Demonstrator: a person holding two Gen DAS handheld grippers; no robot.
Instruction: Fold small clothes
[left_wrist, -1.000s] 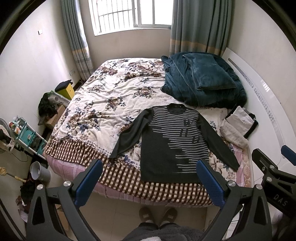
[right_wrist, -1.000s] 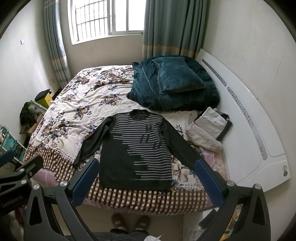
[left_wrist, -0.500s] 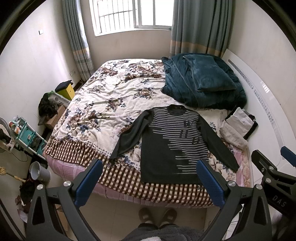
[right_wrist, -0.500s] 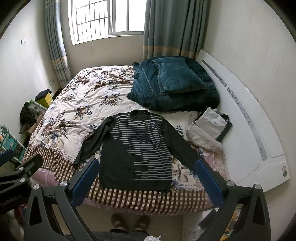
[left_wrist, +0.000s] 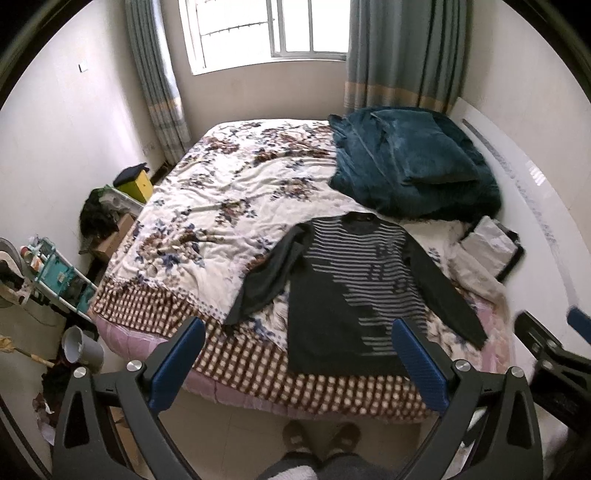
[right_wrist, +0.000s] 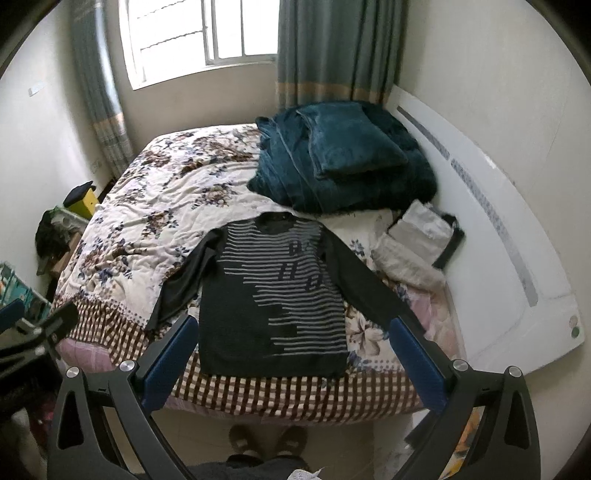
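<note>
Two grippers: left gripper (left_wrist: 297, 350) and right gripper (right_wrist: 291, 349) both hung above the floor at the foot of the bed (left_wrist: 236, 347), jaws spread wide and empty.
Change from earlier frames: both views had tipped slightly downward; the sweater lay as before.
Sweater: dark striped sweater (right_wrist: 275, 299) lay flat, front up, on the near half of the bed, collar toward the window, both sleeves angled outward.
Hem edge: just short of the checked border (right_wrist: 295, 387) at the bed's foot.
Neighbours: teal blanket pile (right_wrist: 340, 158) just beyond the collar; folded pale clothes (right_wrist: 410, 254) near the right sleeve.
Open room: floral cover (right_wrist: 147, 229) left of the sweater lay bare.
Person: slippered feet (right_wrist: 267, 439) stood below the hem.
</note>
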